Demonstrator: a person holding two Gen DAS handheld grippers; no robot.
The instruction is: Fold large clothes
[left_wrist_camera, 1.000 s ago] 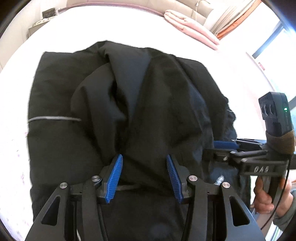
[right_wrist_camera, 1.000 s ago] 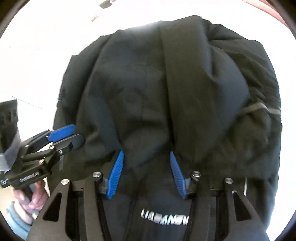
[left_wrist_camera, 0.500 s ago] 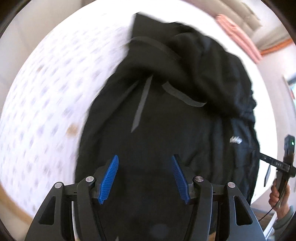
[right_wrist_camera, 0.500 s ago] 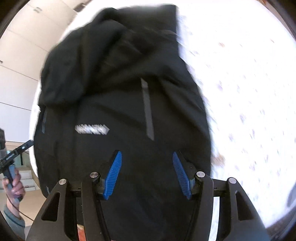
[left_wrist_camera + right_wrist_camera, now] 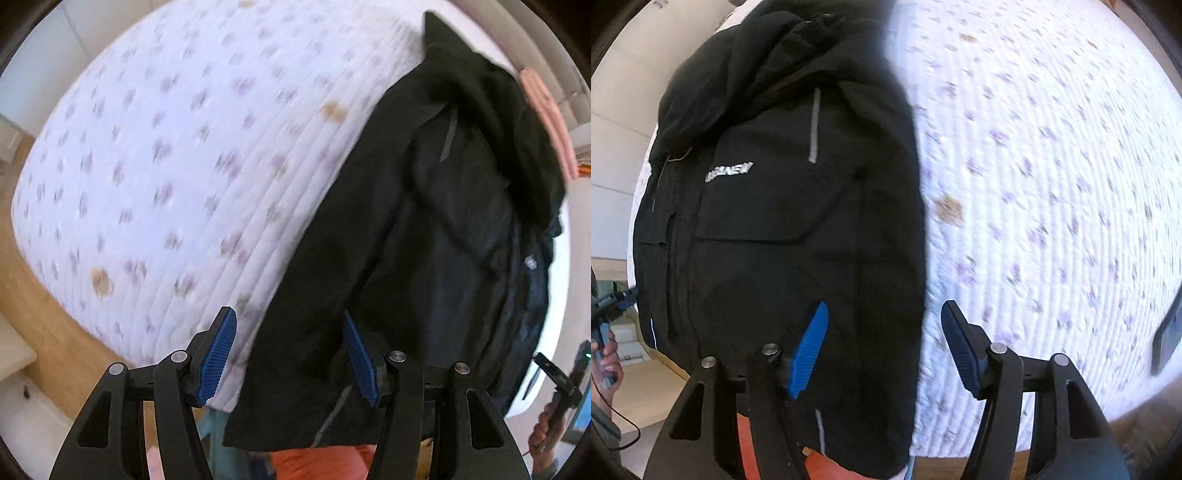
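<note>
A large black hooded jacket (image 5: 436, 229) lies on the white flower-print bed (image 5: 177, 147), its lower edge hanging over the near bed edge. In the right wrist view the jacket (image 5: 798, 221) shows a white chest logo and grey strips. My left gripper (image 5: 288, 354) is open and empty, raised above the jacket's left edge. My right gripper (image 5: 882, 350) is open and empty, raised above the jacket's right edge. The right gripper also shows at the far right of the left wrist view (image 5: 557, 376), held by a hand.
The bed quilt (image 5: 1052, 184) spreads wide beside the jacket. A pink folded blanket (image 5: 550, 122) lies at the bed's far side. Wooden floor (image 5: 51, 325) runs below the bed edge. Something orange (image 5: 321, 461) shows below the jacket hem.
Both grippers have pulled back and up from the jacket and swung outward, left to the left, right to the right. The jacket now lies flatter, front and logo showing.
</note>
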